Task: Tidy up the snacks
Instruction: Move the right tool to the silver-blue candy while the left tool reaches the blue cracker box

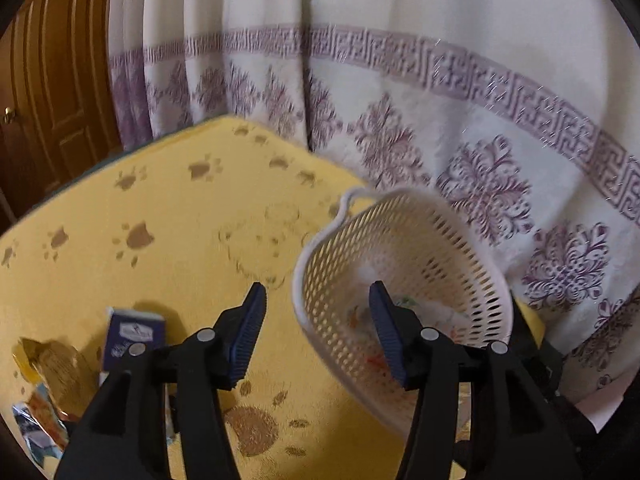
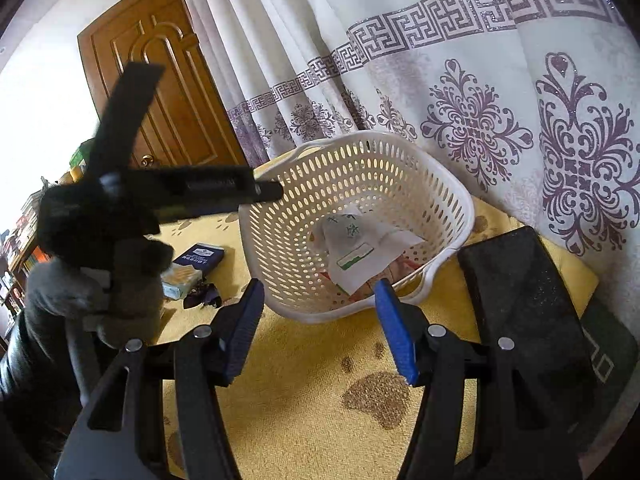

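White basket = landmark, on yellow paw-print mat, near curtain. White packet already inside basket. Dark blue box plus foil wrappers on mat, left of basket, apart from it.

Likely step: fetch next snack. Advice: swing away from basket toward blue box, straddle its narrow sides, close squarely.

Left gripper: jaws part-way apart, nothing between, hovers beside basket rim.

Right gripper: jaws part-way apart, empty, in front of basket.

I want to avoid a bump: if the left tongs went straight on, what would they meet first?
Probably the near rim of the white perforated plastic basket; the open, empty left tongs straddle it, though depth is unclear.
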The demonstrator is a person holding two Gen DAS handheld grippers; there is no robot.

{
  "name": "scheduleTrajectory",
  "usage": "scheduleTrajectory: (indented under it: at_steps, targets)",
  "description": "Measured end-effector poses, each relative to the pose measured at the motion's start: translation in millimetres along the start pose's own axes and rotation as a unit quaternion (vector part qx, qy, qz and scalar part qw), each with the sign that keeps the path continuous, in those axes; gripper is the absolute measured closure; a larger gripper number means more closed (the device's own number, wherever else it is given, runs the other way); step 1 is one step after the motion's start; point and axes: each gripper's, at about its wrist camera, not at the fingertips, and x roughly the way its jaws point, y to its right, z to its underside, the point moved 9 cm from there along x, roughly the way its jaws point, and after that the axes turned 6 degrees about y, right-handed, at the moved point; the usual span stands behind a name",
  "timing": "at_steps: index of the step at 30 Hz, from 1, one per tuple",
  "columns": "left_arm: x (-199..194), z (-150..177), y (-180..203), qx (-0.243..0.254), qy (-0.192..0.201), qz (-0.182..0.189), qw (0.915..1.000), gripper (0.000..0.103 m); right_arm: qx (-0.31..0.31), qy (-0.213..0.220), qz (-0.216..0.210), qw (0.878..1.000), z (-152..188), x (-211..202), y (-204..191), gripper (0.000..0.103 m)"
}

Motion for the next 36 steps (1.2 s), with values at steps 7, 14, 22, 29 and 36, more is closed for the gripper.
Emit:
scheduleTrajectory:
  at_steps: [7,14,22,29,36]
  targets:
    - [26,25,-9,-0.012,-0.050,-0.021,0.9984,0.049,-0.003,0.000,0.003,1.000,2,-3,3,0.043]
    - [37,38,-33,-0.031,-0.085,-0.064,0.9938,0.070,-0.005,0.015,0.004,1.000,-4,-9,3,0.039]
    - [32,34,-65,-0.072,-0.085,-0.090,0.9897,0.086,0.018,-0.003,0.012,1.000,1,-1,18,0.039]
    - [32,30,-95,-0.107,-0.080,-0.118,0.9840,0.086,0.000,-0.024,0.042,0.999,0,12,32,0.039]
    - [34,28,-122,-0.141,-0.071,-0.138,0.9778,0.083,-0.003,-0.059,0.040,0.997,-7,38,41,0.039]
